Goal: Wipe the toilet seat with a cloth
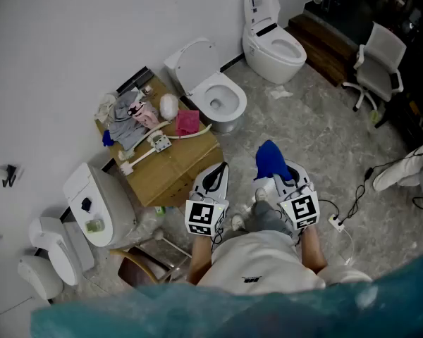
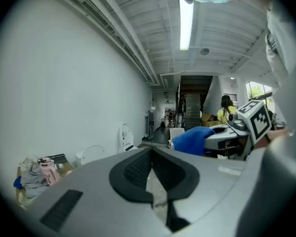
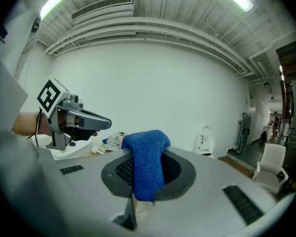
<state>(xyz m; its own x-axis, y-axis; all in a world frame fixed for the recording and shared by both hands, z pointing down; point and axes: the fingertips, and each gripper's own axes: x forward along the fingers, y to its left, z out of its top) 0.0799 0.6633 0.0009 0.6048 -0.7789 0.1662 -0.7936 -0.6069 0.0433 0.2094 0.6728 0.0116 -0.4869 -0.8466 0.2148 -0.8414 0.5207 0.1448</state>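
Note:
A white toilet (image 1: 233, 96) with its lid raised stands against the wall, ahead of both grippers. A blue cloth (image 1: 270, 159) is pinched in my right gripper (image 1: 280, 177), which is shut on it; in the right gripper view the cloth (image 3: 147, 164) drapes over the closed jaws. My left gripper (image 1: 217, 171) is held beside it at the same height, shut with nothing between its jaws (image 2: 150, 152). Both grippers are close to the person's body, well short of the toilet. The left gripper view shows the cloth (image 2: 192, 139) off to its right.
A cardboard box (image 1: 170, 166) carrying clothes, a pink rag and hoses sits left of the toilet. A second toilet (image 1: 273, 46) stands farther back, and another lies at the left (image 1: 99, 203). An office chair (image 1: 377, 60) is at the right, and cables (image 1: 352, 203) lie on the floor.

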